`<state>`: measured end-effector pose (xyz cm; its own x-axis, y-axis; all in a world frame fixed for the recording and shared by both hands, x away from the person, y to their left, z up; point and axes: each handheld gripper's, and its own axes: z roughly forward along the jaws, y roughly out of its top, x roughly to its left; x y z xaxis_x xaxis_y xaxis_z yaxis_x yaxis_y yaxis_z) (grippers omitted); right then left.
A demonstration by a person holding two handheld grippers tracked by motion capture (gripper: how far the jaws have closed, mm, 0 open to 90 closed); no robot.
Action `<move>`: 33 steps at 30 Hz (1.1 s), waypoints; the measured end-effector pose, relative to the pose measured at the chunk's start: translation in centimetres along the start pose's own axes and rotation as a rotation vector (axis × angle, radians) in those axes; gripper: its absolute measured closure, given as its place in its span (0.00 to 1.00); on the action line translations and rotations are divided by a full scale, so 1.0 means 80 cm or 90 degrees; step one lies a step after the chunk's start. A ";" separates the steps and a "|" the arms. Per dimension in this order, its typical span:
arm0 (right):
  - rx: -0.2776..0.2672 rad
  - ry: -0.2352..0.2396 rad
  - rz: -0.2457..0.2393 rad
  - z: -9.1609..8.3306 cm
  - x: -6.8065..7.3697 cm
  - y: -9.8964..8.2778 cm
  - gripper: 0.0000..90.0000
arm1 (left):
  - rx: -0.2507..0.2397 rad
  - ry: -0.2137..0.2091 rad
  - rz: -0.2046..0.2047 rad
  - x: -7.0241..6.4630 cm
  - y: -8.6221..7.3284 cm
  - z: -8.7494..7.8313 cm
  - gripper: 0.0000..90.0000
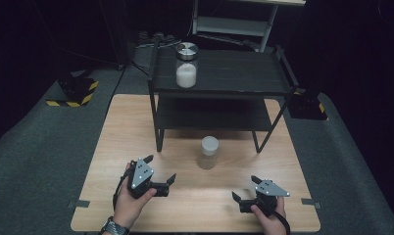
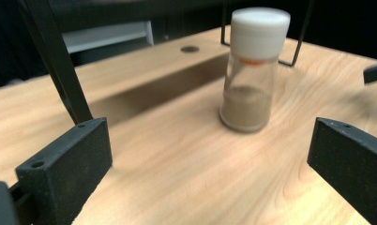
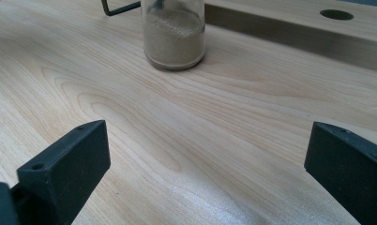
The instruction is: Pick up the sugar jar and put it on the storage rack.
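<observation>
While both hands rest low on the wooden worktop (image 1: 116, 122), a small jar (image 1: 208, 152) stands upright between them and a little farther away. It has a white lid and see-through glass, with brown powder at the bottom. It sits on the worktop just in front of the black shelf (image 1: 219, 73), touching nothing else.

The left claw (image 1: 159, 174) is held in the person's left hand (image 1: 129, 205). Its jaws are spread wide with nothing between them. In the left gripper view the jar (image 2: 253, 70) is ahead of the jaws, a bit to the right, and well apart from them. A black leg of the shelf (image 2: 60, 65) rises on the left of that view.

The right claw (image 1: 245, 188) is held in the right hand (image 1: 268, 218). Its jaws are spread wide too, and they hold nothing. In the right gripper view the jar (image 3: 174, 35) is ahead at the top, and only bare wood lies between the jaws.

On the top of the shelf stands a bigger jar (image 1: 186, 65). It has a shiny metal lid and white powder inside.
</observation>
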<state>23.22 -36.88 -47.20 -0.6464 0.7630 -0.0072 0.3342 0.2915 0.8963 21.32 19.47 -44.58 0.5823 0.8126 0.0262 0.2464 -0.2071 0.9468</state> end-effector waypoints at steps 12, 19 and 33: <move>0.003 -0.010 -0.001 0.000 0.004 0.001 0.01 | 0.040 -0.014 -0.011 -0.001 -0.046 -0.006 0.01; 0.011 -0.015 -0.013 0.002 0.008 0.004 0.01 | 0.068 -0.017 -0.009 -0.001 -0.050 -0.006 0.01; 0.014 -0.033 -0.017 0.004 0.015 0.006 0.01 | 0.067 -0.018 0.014 -0.005 -0.052 -0.012 0.01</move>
<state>22.85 -35.65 -46.97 -0.6193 0.7833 -0.0539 0.3325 0.3238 0.8858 19.31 20.54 -48.21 0.6097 0.7918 0.0363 0.3128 -0.2824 0.9068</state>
